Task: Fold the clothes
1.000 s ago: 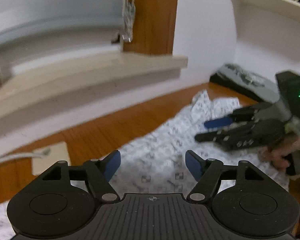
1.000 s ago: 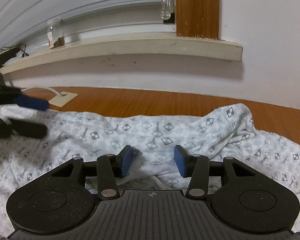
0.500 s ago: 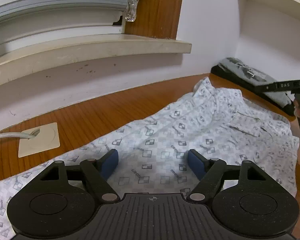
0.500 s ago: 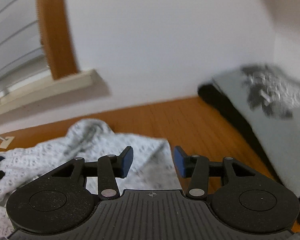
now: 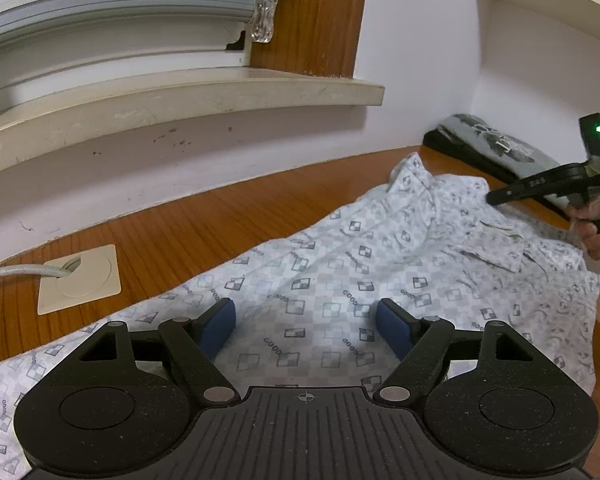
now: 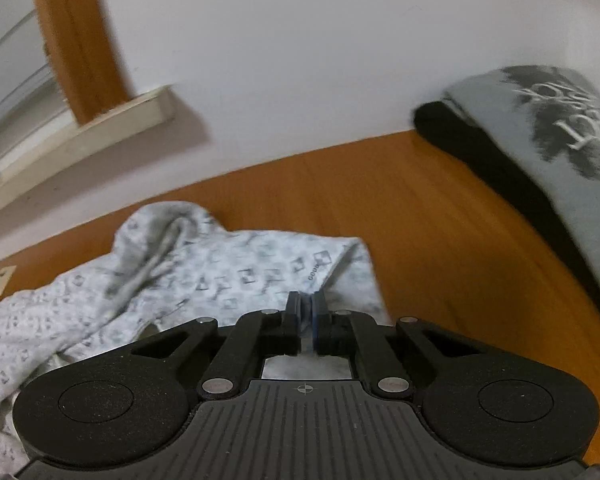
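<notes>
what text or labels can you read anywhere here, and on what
"GOOD": printed over and over on the shirt, between the checkered squares.
White lettering on the grey folded garment: blurred, cut off at the edge, unreadable.
Short white marking on the right hand-held gripper, seen from the left wrist view: too small to read.
Nothing else carries text.

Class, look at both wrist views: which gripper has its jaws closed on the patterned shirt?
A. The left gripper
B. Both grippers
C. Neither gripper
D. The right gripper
D: the right gripper has its pads pinched together on the patterned shirt, while the left gripper stands wide open above the cloth.
</notes>
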Available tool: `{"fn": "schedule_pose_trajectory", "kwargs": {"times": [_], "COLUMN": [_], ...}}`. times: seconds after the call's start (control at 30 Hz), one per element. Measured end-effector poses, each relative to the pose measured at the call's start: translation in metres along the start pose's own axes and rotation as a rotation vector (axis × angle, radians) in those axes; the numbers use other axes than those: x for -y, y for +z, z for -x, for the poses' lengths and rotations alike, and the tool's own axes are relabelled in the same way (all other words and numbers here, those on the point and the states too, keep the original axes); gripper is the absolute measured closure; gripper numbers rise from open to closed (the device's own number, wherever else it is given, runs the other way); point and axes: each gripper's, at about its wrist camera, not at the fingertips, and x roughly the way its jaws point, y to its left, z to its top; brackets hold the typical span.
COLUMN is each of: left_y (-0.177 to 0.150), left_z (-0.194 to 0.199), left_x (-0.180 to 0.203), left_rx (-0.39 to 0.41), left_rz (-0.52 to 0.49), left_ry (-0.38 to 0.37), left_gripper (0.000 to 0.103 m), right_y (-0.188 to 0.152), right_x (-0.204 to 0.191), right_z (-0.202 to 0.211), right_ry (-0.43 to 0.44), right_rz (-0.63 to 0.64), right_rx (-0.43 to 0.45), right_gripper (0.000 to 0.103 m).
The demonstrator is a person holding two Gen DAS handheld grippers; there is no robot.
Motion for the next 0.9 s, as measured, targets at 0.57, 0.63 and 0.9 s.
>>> {"fn": "schedule_pose_trajectory", "kwargs": {"times": [0.57, 0.63, 0.9], "left_y": [0.0, 0.0, 0.0], "left_z": [0.0, 0.0, 0.0], "left_x": [0.0, 0.0, 0.001], "left_rx": [-0.001, -0.001, -0.003], "left_rz": [0.001, 0.001, -0.004], "left_ry": [0.0, 0.002, 0.007], "left_gripper": [0.022, 0.022, 0.021], "right_y": [-0.086, -0.088, -0.093], "right_x": [-0.017, -0.026, -0.061], "right_z": [0.118, 0.115, 0.094], "right_ry": [0.002, -0.001, -0.038], "right_rz": [0.439, 0.48, 0.681], "right_rx": [-0.013, -0.012, -0.013], "right_gripper": [0.038, 0.035, 0.035]}}
